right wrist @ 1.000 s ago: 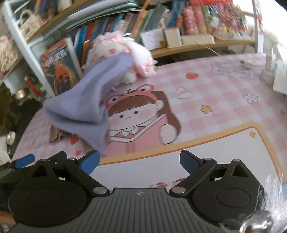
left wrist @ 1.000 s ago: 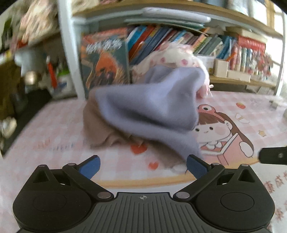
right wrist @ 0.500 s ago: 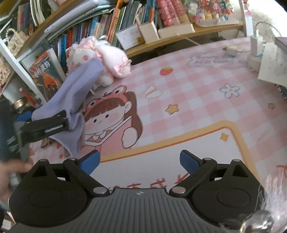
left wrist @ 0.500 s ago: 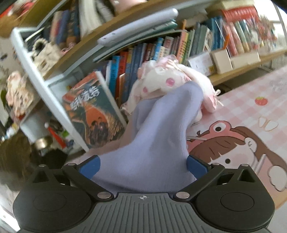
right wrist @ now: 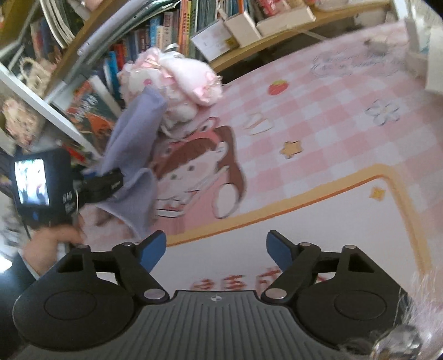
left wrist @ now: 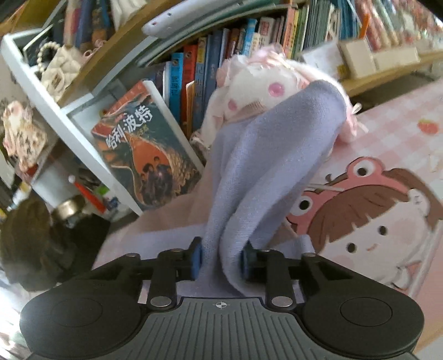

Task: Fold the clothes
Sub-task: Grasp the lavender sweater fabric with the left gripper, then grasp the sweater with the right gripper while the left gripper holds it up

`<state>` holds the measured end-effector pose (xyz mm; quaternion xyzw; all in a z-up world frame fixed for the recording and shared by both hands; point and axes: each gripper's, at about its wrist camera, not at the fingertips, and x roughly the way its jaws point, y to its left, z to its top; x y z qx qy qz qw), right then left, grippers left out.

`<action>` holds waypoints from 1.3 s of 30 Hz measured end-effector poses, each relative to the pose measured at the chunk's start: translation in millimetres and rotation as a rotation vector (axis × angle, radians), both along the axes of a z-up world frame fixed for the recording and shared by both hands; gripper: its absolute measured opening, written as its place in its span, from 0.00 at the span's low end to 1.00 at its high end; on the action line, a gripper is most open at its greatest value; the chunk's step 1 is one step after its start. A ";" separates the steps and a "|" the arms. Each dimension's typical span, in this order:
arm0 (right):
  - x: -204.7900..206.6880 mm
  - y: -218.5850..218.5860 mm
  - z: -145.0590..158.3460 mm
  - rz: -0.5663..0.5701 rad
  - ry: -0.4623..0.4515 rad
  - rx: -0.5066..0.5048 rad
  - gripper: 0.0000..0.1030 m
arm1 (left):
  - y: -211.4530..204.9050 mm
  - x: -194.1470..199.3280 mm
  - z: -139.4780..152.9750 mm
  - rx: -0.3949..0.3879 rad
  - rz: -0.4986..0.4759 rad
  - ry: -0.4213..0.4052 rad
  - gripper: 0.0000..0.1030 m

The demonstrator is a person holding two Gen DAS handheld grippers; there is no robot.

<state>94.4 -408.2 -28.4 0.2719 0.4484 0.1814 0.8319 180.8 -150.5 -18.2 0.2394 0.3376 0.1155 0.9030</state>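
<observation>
A lavender cloth [left wrist: 265,166] is draped from the pink and white plush toy [left wrist: 257,83] down to the front. My left gripper [left wrist: 221,257] is shut on the cloth's near edge, with fabric bunched between the blue pads. From the right wrist view the same lavender cloth [right wrist: 133,155] hangs at the left, with the left gripper [right wrist: 102,185] clamped on it and a hand [right wrist: 52,243] holding that tool. My right gripper [right wrist: 216,249] stands open over the pink checked mat [right wrist: 332,116], nothing between its fingers.
A bookshelf full of books [left wrist: 221,55] runs along the back, with a large book [left wrist: 144,155] leaning at its left end. The plush toy [right wrist: 171,77] sits at the mat's far edge. A brownish garment [right wrist: 105,224] lies under the cloth. Small boxes [right wrist: 249,25] stand on the low shelf.
My left gripper has moved in and closed on the lavender cloth's edge; it was open before. The right gripper stayed open and drifted a little.
</observation>
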 end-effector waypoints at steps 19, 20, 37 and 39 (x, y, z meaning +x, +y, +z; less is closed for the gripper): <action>31.8 25.3 -15.2 0.091 0.218 0.425 0.47 | -40.3 -156.9 18.9 -0.241 -0.114 0.059 0.22; 32.7 24.7 -16.8 0.081 0.235 0.417 0.38 | -42.1 -159.3 16.9 -0.228 -0.117 0.059 0.22; 27.6 21.4 -10.7 0.102 0.193 0.469 0.25 | -57.5 -157.7 8.8 -0.150 -0.101 0.067 0.52; 28.7 19.5 -15.0 0.078 0.216 0.467 0.31 | -58.8 -156.6 4.4 -0.128 -0.096 0.078 0.52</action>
